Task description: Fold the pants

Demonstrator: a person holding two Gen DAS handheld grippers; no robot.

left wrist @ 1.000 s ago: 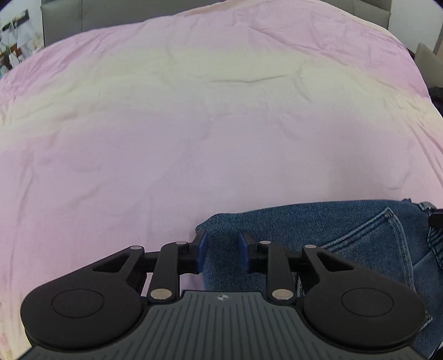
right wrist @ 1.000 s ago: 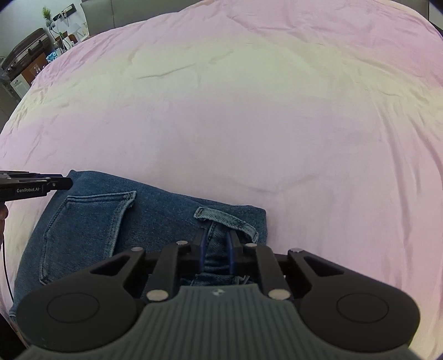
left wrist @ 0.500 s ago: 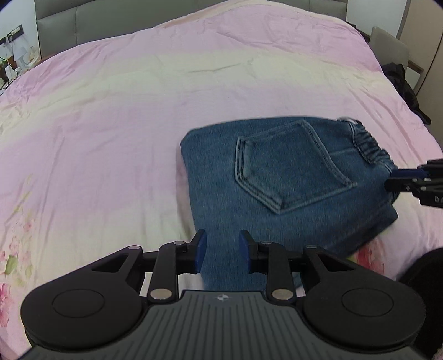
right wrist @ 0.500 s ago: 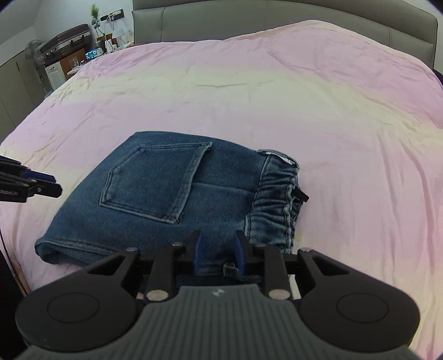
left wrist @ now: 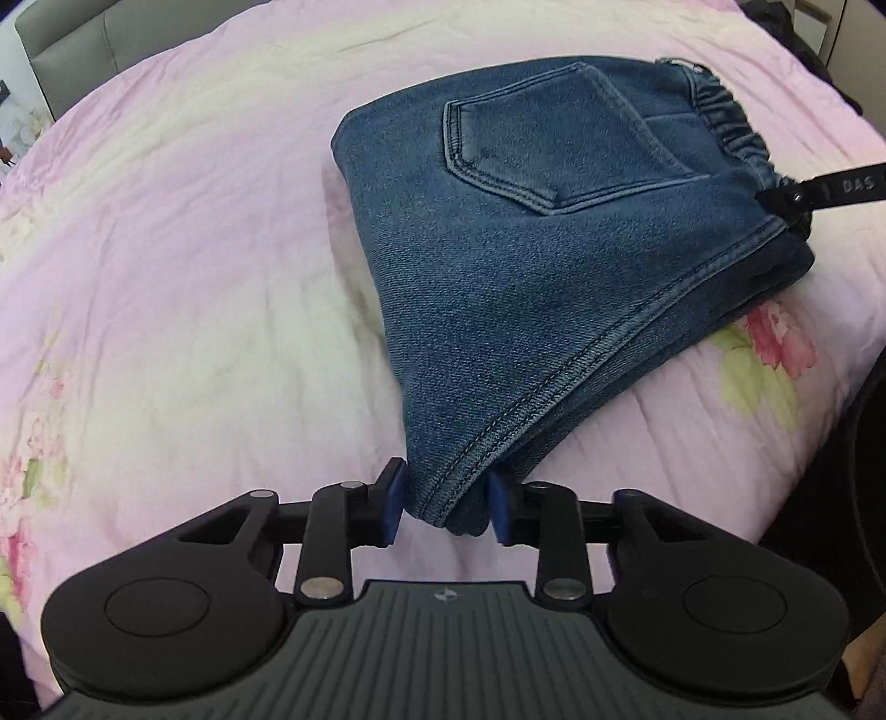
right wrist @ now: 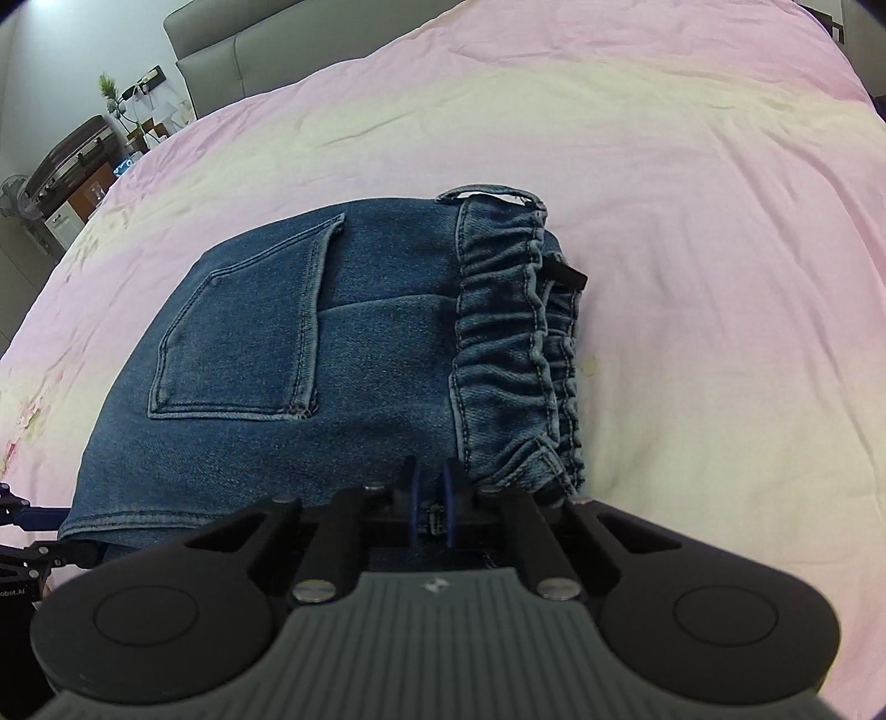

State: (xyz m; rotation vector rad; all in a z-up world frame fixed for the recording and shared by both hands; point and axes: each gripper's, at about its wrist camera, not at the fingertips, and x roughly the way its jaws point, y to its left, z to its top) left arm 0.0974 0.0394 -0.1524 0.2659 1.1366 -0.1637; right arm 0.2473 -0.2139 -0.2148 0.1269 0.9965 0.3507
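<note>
Under both of your tools spreads a pink and cream bedspread (left wrist: 166, 249), floral-printed near its edge, with a grey headboard (right wrist: 238, 50) at the far side and a dresser (right wrist: 72, 171) off in the corner. The folded denim pants (left wrist: 526, 232) lie on it, back pocket (right wrist: 249, 332) facing up and the gathered elastic waistband (right wrist: 509, 332) along one side. Your left gripper (left wrist: 446, 507) has its blue-padded jaws parted, and a folded corner of the pants sits between them, the pads close to the cloth on either side without visibly squeezing it. Your right gripper (right wrist: 431, 498) has its jaws drawn narrow and pinching the denim edge right beside the waistband. From the left view, the right tool's fingertip reaches the waistband corner well ahead and right of your left jaws.
</note>
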